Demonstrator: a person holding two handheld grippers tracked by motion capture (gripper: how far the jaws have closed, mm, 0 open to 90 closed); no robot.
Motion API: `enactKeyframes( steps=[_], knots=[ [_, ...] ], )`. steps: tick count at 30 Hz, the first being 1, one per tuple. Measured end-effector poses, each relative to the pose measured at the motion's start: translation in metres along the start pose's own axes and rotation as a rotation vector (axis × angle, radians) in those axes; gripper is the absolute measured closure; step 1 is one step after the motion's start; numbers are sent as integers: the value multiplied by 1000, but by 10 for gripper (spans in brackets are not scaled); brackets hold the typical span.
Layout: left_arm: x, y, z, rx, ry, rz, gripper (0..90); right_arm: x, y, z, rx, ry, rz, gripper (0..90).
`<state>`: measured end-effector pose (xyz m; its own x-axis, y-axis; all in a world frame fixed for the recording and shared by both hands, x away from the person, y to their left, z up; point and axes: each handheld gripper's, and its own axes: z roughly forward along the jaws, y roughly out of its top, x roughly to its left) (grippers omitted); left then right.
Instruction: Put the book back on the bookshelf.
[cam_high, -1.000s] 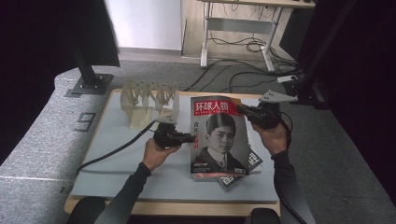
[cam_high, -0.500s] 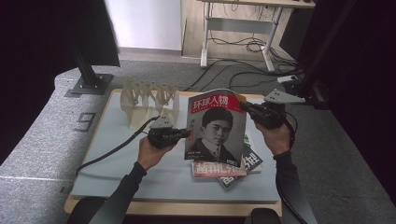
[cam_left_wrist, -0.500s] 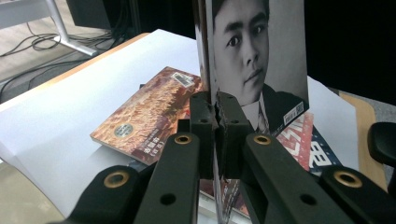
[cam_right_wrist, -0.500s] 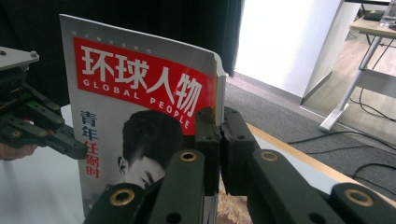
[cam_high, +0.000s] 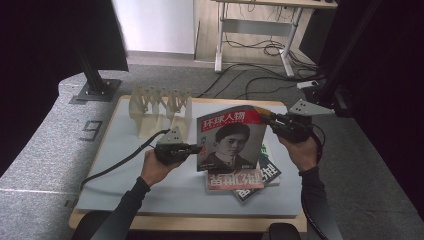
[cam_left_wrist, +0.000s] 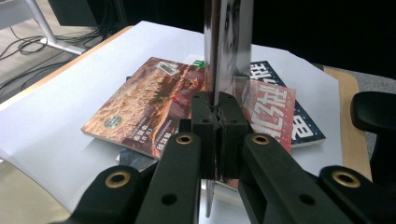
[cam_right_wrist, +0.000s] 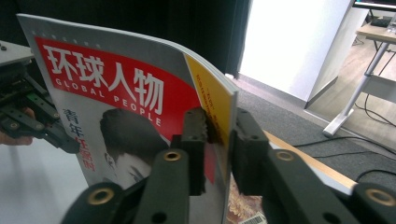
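Gripping the lower left edge of the glossy red-topped magazine with a black-and-white portrait cover (cam_high: 231, 140), your left gripper (cam_left_wrist: 214, 108) has its black jaws clenched tight on the thin sheaf of pages, which rises straight up out from between them. Your right gripper (cam_right_wrist: 219, 135) straddles the magazine's upper right corner; its jaws have just been opening, and though the yellow corner stands between them, a slim gap shows beside the far pad, so that hold is released. You have the magazine upright and clear of the pale grey table mat (cam_high: 120, 170). Beneath and beyond your left jaws lies a brown-covered magazine (cam_left_wrist: 149, 102), flat on a dark blue one with white lettering (cam_left_wrist: 303, 126). Past your left gripper, toward the mat's far side, stands a cream slatted rack (cam_high: 160, 107).
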<state>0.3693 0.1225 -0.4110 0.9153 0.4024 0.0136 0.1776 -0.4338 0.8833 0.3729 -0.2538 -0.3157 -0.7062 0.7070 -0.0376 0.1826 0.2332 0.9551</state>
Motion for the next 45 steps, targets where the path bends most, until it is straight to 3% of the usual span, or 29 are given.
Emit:
enactKeyframes(
  steps=[4,5,10,20,32,36,37,39,42,45],
  knots=[
    [1,-4,-2,-5,-7,4,877,2,-1,2,12,17,-14,658],
    [2,-7,-4,-11,-17,-6,877,3,-4,5,35,42,-32,608],
    [3,-11,-6,-19,-33,-12,878,6,-12,13,83,68,-61,512],
    [-2,-12,-9,-18,-48,29,878,1,-34,29,109,65,-14,397],
    [-5,-14,-11,-20,-60,59,878,-8,-54,49,145,96,23,312],
    [-6,-14,-12,-21,-61,67,878,-9,-56,52,142,111,30,337],
    [-7,-15,-12,-20,-61,67,877,-9,-57,51,138,138,41,456],
    [-7,-15,-12,-21,-71,69,875,-8,-56,51,148,141,51,483],
    [-7,-14,-13,-20,-81,72,866,-11,-55,44,152,148,61,593],
    [-7,-11,-10,-22,-92,83,858,-13,-57,40,154,156,62,613]
  ],
)
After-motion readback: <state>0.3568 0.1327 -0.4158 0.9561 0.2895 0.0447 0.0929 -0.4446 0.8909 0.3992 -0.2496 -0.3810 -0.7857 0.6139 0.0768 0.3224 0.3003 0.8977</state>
